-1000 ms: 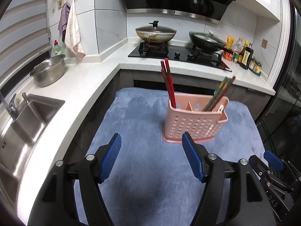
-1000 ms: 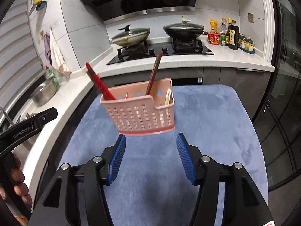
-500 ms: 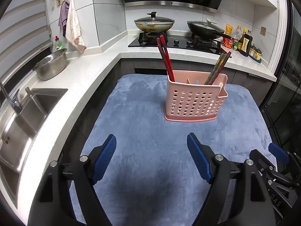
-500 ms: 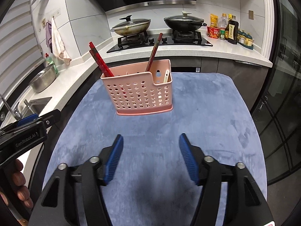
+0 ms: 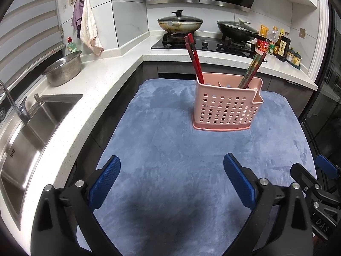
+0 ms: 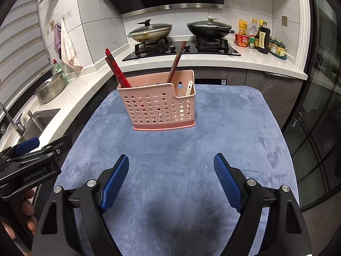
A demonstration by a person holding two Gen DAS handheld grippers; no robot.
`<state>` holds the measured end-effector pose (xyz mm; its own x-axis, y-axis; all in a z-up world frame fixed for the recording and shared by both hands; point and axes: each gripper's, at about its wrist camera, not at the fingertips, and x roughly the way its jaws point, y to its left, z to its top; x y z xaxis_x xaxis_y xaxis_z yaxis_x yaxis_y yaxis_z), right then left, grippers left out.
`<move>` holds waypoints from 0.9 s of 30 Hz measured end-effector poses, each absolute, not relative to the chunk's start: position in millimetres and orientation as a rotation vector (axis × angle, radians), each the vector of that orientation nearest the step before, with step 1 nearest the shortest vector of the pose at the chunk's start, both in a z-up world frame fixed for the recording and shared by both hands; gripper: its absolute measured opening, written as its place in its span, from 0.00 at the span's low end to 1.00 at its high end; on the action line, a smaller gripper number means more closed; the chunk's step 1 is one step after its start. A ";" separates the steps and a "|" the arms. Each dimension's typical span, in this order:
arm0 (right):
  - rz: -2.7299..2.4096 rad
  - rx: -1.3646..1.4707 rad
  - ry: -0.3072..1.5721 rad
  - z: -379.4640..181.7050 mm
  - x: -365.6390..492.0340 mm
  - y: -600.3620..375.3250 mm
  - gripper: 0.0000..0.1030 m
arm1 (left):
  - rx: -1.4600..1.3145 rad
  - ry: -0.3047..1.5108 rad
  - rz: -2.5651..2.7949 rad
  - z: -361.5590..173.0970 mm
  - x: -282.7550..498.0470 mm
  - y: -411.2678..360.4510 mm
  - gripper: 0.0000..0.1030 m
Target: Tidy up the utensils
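Note:
A pink perforated utensil holder [image 5: 227,106] [image 6: 158,106] stands upright on the blue mat [image 5: 170,149] [image 6: 223,128]. Red chopsticks [image 5: 194,60] [image 6: 116,68] lean out of its left compartment. Patterned chopsticks [image 5: 252,69] [image 6: 177,60] stick out of the middle one, and a white spoon handle [image 6: 188,88] shows in the low right pocket. My left gripper [image 5: 171,165] hovers over the mat's near part, its jaws opening with nothing between them. My right gripper [image 6: 171,163] does the same, well short of the holder.
A white counter [image 5: 91,85] wraps the left and back, with a steel sink [image 5: 27,132], a metal colander [image 5: 64,68], a stove with two lidded pans [image 5: 180,22], and sauce bottles [image 5: 281,47]. A glass door [image 6: 319,106] stands to the right. A hand [image 6: 27,213] grips the left tool.
Both grippers have drawn back from the holder, which now looks smaller and farther, and both pairs of jaws have spread wider. The holder has not moved on the mat.

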<state>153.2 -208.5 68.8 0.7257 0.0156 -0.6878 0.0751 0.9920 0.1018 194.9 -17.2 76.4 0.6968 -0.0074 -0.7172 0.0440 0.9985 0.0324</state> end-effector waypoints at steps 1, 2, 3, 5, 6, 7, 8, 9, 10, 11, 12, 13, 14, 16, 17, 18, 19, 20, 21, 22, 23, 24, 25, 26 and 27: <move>-0.032 0.129 0.758 68.6 153.1 -208.4 0.80 | 0.050 0.802 -0.028 75.9 195.3 -17.2 0.91; -0.032 0.132 0.759 68.2 153.2 -208.3 0.80 | 0.050 0.803 -0.028 75.4 195.2 -17.2 0.91; -0.030 0.135 0.760 67.9 153.5 -208.4 0.80 | 0.051 0.804 -0.028 74.9 195.2 -17.3 0.91; -0.036 0.134 0.764 67.1 154.6 -208.9 0.80 | 0.051 0.808 -0.028 73.7 196.2 -17.8 0.92; -0.039 0.130 0.766 66.7 155.4 -209.1 0.81 | 0.052 0.810 -0.028 73.6 196.6 -17.9 0.92; -0.043 0.127 0.769 66.4 155.6 -209.2 0.81 | 0.055 0.812 -0.026 73.1 197.3 -18.5 0.92; -0.047 0.121 0.772 66.2 156.7 -208.9 0.81 | 0.057 0.813 -0.026 72.4 197.6 -18.7 0.92; -0.049 0.116 0.773 66.0 156.8 -208.7 0.82 | 0.059 0.814 -0.027 71.8 197.8 -19.1 0.92; -0.052 0.110 0.773 65.7 156.9 -208.6 0.82 | 0.060 0.815 -0.029 71.5 198.1 -19.3 0.92; -0.057 0.105 0.772 65.5 156.9 -208.6 0.82 | 0.061 0.815 -0.026 71.2 198.2 -19.7 0.92; -0.059 0.101 0.769 65.4 157.1 -208.8 0.82 | 0.060 0.815 -0.025 71.1 198.4 -19.8 0.92; -0.056 0.104 0.770 64.9 157.1 -209.2 0.82 | 0.059 0.816 -0.025 70.9 198.9 -20.1 0.92; -0.055 0.106 0.773 64.5 157.6 -209.1 0.82 | 0.059 0.817 -0.022 70.5 199.5 -20.2 0.92; -0.052 0.106 0.780 63.1 158.6 -209.2 0.82 | 0.061 0.819 -0.022 70.2 199.4 -21.1 0.92; -0.055 0.104 0.779 63.1 159.1 -209.6 0.82 | 0.063 0.819 -0.021 70.0 199.7 -21.4 0.93; -0.060 0.099 0.778 62.7 159.2 -209.7 0.82 | 0.065 0.819 -0.021 69.9 200.0 -22.2 0.93; -0.065 0.096 0.779 62.5 159.3 -209.8 0.83 | 0.067 0.819 -0.020 69.9 200.2 -22.8 0.93; -0.067 0.090 0.784 61.9 159.8 -209.6 0.83 | 0.065 0.820 -0.019 69.7 200.6 -22.4 0.93; -0.064 0.089 0.785 61.7 160.1 -209.4 0.84 | 0.065 0.821 -0.020 69.1 201.4 -22.5 0.93; -0.066 0.090 0.783 61.8 160.0 -209.7 0.85 | 0.064 0.821 -0.019 68.8 201.7 -22.9 0.93; -0.068 0.090 0.782 61.8 160.1 -210.3 0.85 | 0.066 0.820 -0.019 68.9 201.6 -23.0 0.93; -0.069 0.089 0.780 62.1 160.1 -210.6 0.85 | 0.067 0.820 -0.020 69.2 201.5 -22.4 0.93; -0.070 0.091 0.777 62.4 160.0 -211.1 0.87 | 0.069 0.821 -0.020 68.9 201.8 -22.9 0.93; -0.074 0.092 0.776 62.6 159.9 -211.6 0.89 | 0.070 0.821 -0.020 68.2 201.6 -23.2 0.93; -0.078 0.092 0.776 62.7 159.8 -212.1 0.94 | 0.071 0.820 -0.020 67.7 201.4 -23.4 0.93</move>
